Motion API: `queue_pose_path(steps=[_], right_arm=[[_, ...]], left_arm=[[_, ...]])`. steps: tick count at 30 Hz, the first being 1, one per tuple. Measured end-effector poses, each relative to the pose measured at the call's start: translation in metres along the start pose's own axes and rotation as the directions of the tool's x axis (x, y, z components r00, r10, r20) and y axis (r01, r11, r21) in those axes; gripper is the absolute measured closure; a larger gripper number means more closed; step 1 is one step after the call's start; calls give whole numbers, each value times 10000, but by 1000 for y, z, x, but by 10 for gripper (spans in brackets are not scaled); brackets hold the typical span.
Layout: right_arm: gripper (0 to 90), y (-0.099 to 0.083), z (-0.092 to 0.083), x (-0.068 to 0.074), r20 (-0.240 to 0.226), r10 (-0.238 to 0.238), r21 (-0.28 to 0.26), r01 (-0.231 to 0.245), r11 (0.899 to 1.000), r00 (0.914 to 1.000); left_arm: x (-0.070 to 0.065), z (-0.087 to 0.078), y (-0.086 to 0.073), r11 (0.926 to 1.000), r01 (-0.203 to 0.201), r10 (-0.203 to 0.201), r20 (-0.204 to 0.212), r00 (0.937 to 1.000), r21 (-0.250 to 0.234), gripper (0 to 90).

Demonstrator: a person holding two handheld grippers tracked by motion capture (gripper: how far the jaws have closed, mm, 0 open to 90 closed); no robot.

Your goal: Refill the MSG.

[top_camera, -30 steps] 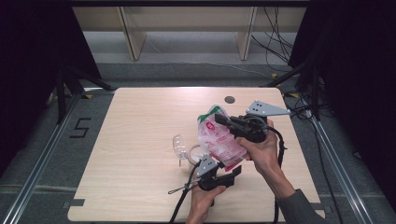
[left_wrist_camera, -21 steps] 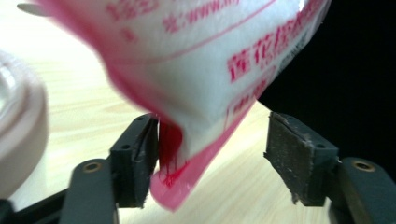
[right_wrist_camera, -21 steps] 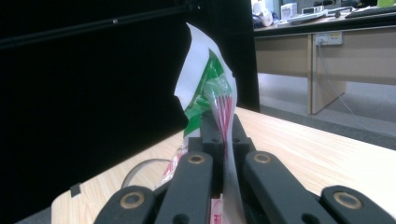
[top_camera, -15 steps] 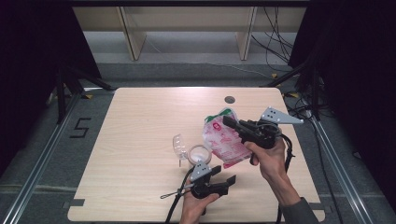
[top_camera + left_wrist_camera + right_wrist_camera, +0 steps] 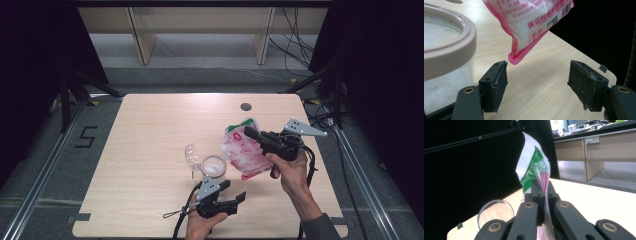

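Pink and white bag (image 5: 245, 152) held up over the table by the right gripper (image 5: 251, 132), beside an open jar.

The bag hangs above the wooden table (image 5: 150, 150) right of its middle, its green and white top edge pinched flat between the right gripper's closed jaws, as the right gripper view shows (image 5: 536, 170); its lower pink corner (image 5: 515, 58) dangles just above and ahead of the left gripper's nearer pad. Just left of the bag stands a clear jar (image 5: 214, 165) with a beige rim, white contents inside, and a clear lid (image 5: 192, 155) lies touching it on the far left side. The left gripper (image 5: 235, 192) rests low near the table's front edge, its jaws having just been opening and now wide apart with nothing between them.
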State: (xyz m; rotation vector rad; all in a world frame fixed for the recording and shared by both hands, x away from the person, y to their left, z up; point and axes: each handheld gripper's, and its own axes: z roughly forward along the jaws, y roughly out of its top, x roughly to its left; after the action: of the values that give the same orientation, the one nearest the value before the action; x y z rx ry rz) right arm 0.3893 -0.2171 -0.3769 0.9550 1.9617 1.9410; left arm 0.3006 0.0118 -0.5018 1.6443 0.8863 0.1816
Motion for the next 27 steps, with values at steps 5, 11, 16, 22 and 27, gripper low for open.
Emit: queue_pose_path(steps=[5, 11, 16, 22, 27], right_arm=[[900, -18, -11, -8, 176, 531, -22, -531, 9986, 9984], [900, -31, -31, -29, 580, 617, -129, -610, 9981, 9964], [900, -36, -49, -32, 756, 1046, -216, -1033, 9944, 9916], [900, -45, -69, -39, 1095, 941, -264, -918, 9954, 9895], [900, -54, -86, -49, 1484, 1104, -262, -1077, 9938, 9827]], left_arm=[[0, -10, -3, 9991, -367, 369, -67, 9993, 229, 302], [6, -26, -1, 9993, -332, 337, -354, 9988, 140, 296], [12, -38, 0, 9993, -349, 358, -648, 9973, 145, 295], [18, -50, -1, 9963, -699, 740, -852, 9936, 504, 295], [22, -55, -1, 9975, -450, 508, -1108, 9925, 538, 294]])
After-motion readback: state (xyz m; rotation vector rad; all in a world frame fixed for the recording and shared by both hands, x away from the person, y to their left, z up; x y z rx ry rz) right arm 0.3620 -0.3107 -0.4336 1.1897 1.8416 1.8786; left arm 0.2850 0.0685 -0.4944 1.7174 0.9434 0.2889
